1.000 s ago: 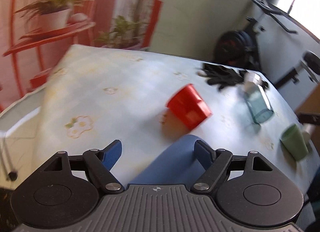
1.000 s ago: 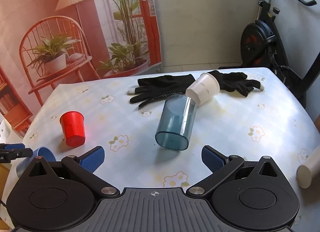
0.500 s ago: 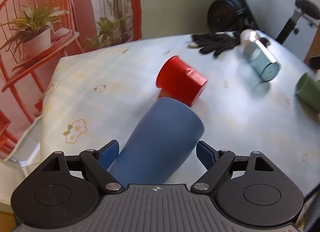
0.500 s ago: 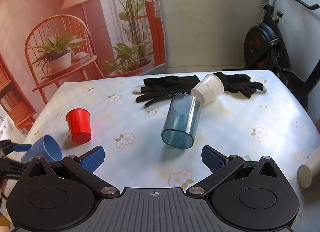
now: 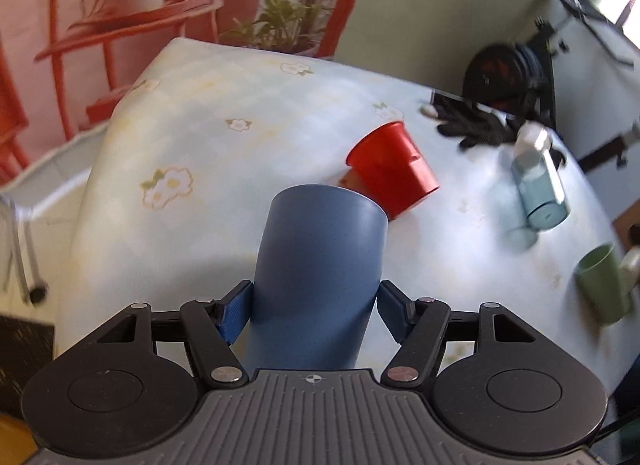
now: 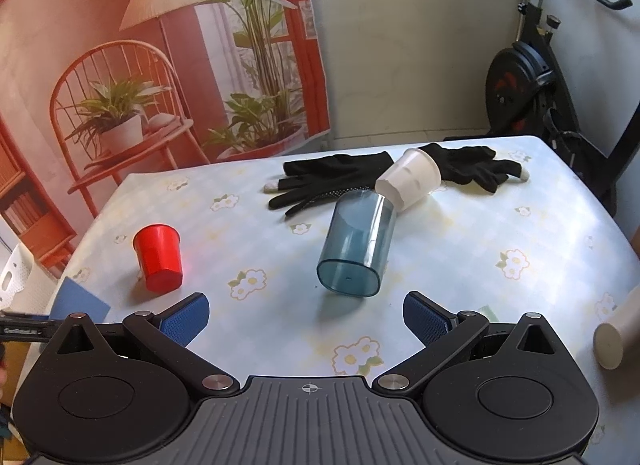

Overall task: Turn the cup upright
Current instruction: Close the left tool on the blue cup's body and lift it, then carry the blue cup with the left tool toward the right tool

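Observation:
My left gripper [image 5: 314, 311] is shut on a blue cup [image 5: 318, 265], its blue pads pressing both sides. The cup points away from the camera with its closed base forward, held above the table's near left part. The cup also shows in the right wrist view [image 6: 78, 301] at the far left edge. My right gripper [image 6: 306, 319] is open and empty, hovering over the flowered tablecloth [image 6: 460, 249] in front of a clear teal cup [image 6: 356, 245] lying on its side.
A red cup [image 6: 159, 257] stands upside down at the left; it shows past the blue cup in the left wrist view [image 5: 394, 169]. A white cup [image 6: 410, 183] lies on black gloves [image 6: 340, 181]. A green cup [image 5: 604, 285] and a cream cup [image 6: 616, 333] lie at the right edge.
My left gripper has tilted and swung with the blue cup, which now points more straight ahead. The right gripper has risen slightly and stays open.

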The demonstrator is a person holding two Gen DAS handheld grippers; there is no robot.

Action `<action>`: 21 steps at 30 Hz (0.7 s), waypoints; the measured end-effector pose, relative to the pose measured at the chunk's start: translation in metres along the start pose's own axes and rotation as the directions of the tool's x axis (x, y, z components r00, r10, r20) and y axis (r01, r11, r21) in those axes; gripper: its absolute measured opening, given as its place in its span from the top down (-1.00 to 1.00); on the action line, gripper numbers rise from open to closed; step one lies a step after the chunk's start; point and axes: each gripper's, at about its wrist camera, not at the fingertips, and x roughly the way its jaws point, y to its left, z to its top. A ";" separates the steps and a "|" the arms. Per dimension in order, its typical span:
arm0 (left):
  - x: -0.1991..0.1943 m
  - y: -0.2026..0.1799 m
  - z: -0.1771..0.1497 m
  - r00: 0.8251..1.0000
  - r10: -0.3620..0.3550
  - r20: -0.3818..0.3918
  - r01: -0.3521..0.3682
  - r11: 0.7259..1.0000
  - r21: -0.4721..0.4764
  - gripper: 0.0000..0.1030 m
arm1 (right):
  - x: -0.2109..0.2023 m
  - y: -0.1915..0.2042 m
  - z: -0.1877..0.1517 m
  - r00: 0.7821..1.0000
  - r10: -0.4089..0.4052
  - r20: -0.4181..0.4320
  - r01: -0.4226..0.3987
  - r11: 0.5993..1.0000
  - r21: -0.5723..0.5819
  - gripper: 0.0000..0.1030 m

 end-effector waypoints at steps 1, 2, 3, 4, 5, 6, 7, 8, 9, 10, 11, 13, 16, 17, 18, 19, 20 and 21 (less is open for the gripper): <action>-0.004 -0.005 -0.002 1.000 -0.002 0.007 0.002 1.000 -0.013 -0.35 | -0.001 -0.001 0.000 1.000 0.003 0.003 -0.003 1.000 0.003 -0.99; -0.007 -0.010 -0.005 1.000 0.000 0.010 0.000 1.000 -0.021 -0.35 | -0.003 -0.002 0.000 1.000 0.006 0.007 -0.006 1.000 0.006 -0.99; -0.011 -0.017 -0.009 1.000 -0.001 0.011 0.001 0.999 -0.032 -0.35 | -0.004 -0.004 0.000 1.000 0.009 0.012 -0.009 1.000 0.010 -0.99; -0.014 -0.024 -0.014 1.000 -0.010 0.014 0.011 0.999 -0.052 -0.35 | -0.006 -0.006 0.000 1.000 0.011 0.016 -0.011 1.000 0.016 -0.99; -0.017 -0.030 -0.020 0.999 -0.026 0.021 0.027 0.997 -0.077 -0.35 | -0.007 -0.008 0.000 1.000 0.012 0.019 -0.012 1.000 0.021 -0.99; -0.018 -0.039 -0.026 0.999 -0.043 0.029 0.045 0.994 -0.099 -0.35 | -0.008 -0.011 -0.001 1.000 0.012 0.021 -0.013 1.000 0.027 -0.99; -0.017 -0.048 -0.030 0.998 -0.052 0.041 0.056 0.992 -0.114 -0.35 | -0.010 -0.014 -0.001 1.000 0.012 0.022 -0.012 0.999 0.032 -0.99; -0.016 -0.060 -0.035 0.997 -0.060 0.057 0.067 0.989 -0.130 -0.35 | -0.011 -0.016 -0.002 1.000 0.010 0.023 -0.011 0.999 0.034 -0.99; -0.013 -0.070 -0.040 0.995 -0.070 0.064 0.079 0.986 -0.144 -0.35 | -0.013 -0.019 -0.003 1.000 0.006 0.022 -0.007 0.999 0.034 -0.99; -0.009 -0.079 -0.044 0.994 -0.085 0.067 0.095 0.981 -0.167 -0.35 | -0.014 -0.022 -0.004 1.000 0.003 0.020 -0.003 0.999 0.033 -0.99; -0.003 -0.089 -0.047 0.992 -0.109 0.065 0.119 0.975 -0.188 -0.35 | -0.015 -0.024 -0.005 1.000 -0.001 0.019 0.000 0.999 0.032 -0.99; 0.007 -0.105 -0.051 0.989 -0.135 0.057 0.143 0.971 -0.193 -0.35 | -0.018 -0.030 -0.008 1.000 -0.010 0.018 0.010 1.000 0.029 -0.99; 0.022 -0.130 -0.058 0.989 -0.140 0.039 0.144 0.976 -0.161 -0.35 | -0.023 -0.039 -0.012 0.999 -0.029 0.023 0.029 0.999 0.026 -0.99; 0.026 -0.135 -0.060 0.990 -0.139 0.033 0.143 0.978 -0.152 -0.36 | -0.025 -0.042 -0.013 0.999 -0.036 0.025 0.035 0.999 0.028 -0.99; 0.030 -0.139 -0.060 0.990 -0.139 0.029 0.142 0.979 -0.146 -0.35 | -0.025 -0.045 -0.015 0.999 -0.042 0.025 0.041 0.999 0.032 -0.99; 0.033 -0.141 -0.061 0.990 -0.140 0.026 0.143 0.980 -0.140 -0.35 | -0.025 -0.048 -0.016 0.999 -0.046 0.023 0.045 0.998 0.037 -0.99; 0.037 -0.143 -0.060 0.990 -0.142 0.021 0.144 0.980 -0.134 -0.36 | -0.025 -0.051 -0.017 0.999 -0.047 0.020 0.046 0.998 0.044 -0.99; 0.041 -0.145 -0.060 0.990 -0.138 0.016 0.139 0.982 -0.127 -0.36 | -0.024 -0.053 -0.019 0.999 -0.049 0.017 0.048 0.998 0.049 -0.99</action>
